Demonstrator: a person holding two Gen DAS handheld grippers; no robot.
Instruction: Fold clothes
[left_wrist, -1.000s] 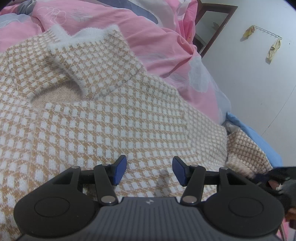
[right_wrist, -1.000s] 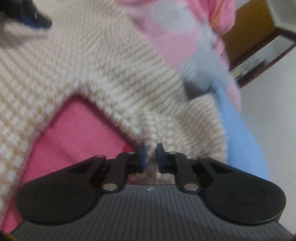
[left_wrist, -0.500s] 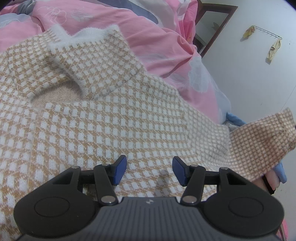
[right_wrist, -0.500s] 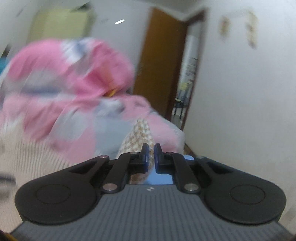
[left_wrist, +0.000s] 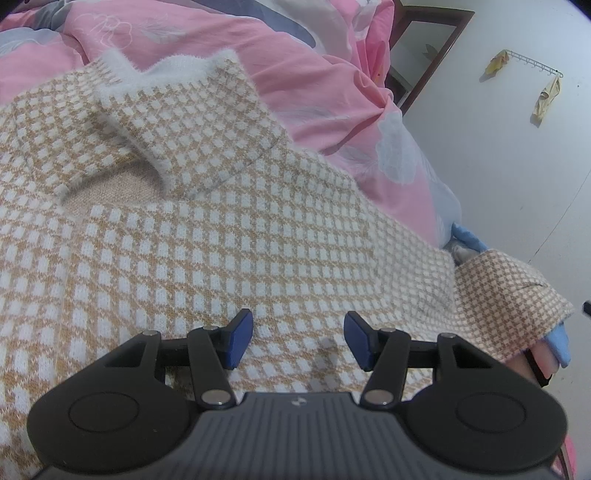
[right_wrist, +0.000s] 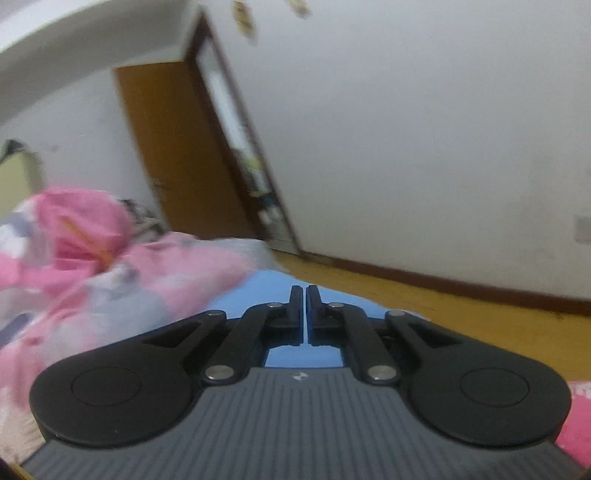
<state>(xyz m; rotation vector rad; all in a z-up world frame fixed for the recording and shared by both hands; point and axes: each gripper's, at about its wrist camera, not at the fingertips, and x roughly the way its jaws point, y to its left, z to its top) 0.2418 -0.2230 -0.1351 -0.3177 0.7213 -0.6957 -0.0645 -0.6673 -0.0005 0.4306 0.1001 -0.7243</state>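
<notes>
Pink quilt, brown door, wall hooks, possibly rags hanging.

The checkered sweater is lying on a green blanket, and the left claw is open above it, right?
Not quite. The blanket under the checkered sweater is pink, not green, as the left wrist view shows. The rest is right: the left claw is open above the sweater.

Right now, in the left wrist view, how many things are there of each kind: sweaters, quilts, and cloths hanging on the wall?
Checked sweater: 1
Pink quilt: 1
Yellow hanging cloths: 2
Total: 4
</notes>
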